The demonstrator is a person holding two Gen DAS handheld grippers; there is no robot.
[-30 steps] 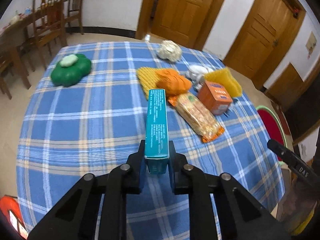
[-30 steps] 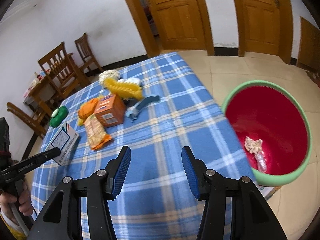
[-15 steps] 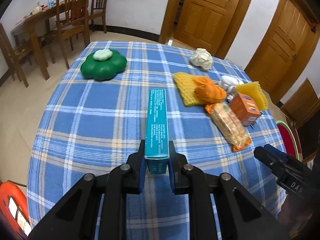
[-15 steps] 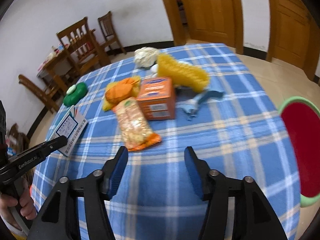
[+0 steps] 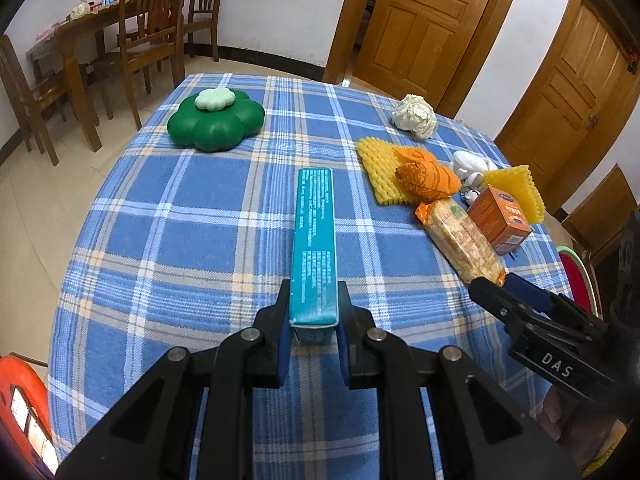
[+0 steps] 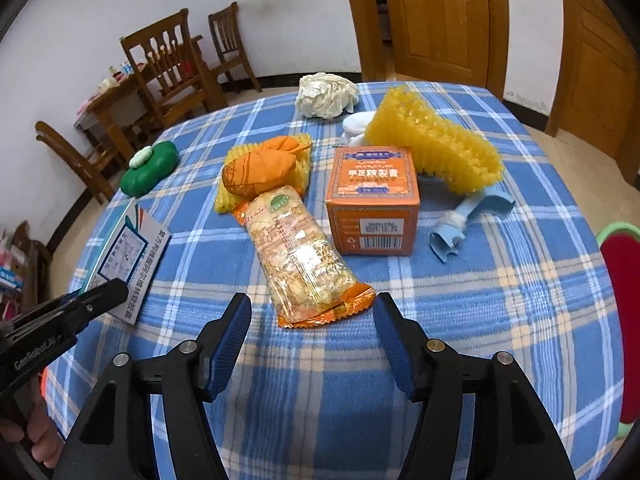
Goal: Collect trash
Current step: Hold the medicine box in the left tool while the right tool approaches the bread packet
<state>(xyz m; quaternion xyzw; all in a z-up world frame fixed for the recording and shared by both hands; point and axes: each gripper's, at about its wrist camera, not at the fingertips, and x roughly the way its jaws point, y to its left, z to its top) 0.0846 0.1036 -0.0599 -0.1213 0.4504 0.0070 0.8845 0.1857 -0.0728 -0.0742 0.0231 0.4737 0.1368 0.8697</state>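
Left-wrist view: the left gripper has its fingers pinched on the near end of a teal box, held edge-up above the blue plaid worktop, with a broad stretch of bare cloth running from the box to the green flower-shaped container near the far left edge. Right-wrist view: the right gripper hovers with fingers spread wide, just short of the orange-sealed end of a snack packet, which lies lengthwise toward the camera. An orange carton sits just beside the packet on its right; an orange pouch rests on yellow foam netting at the packet's far end. A second yellow foam net leans behind the carton, a pale blue plastic piece lies near it, and a crumpled white wad sits close to the far edge. At the worktop's right edge, the green rim of a red bin shows below. Cloth in front of the right gripper lies bare to the near edge; wooden chairs stand well apart beyond the far side.
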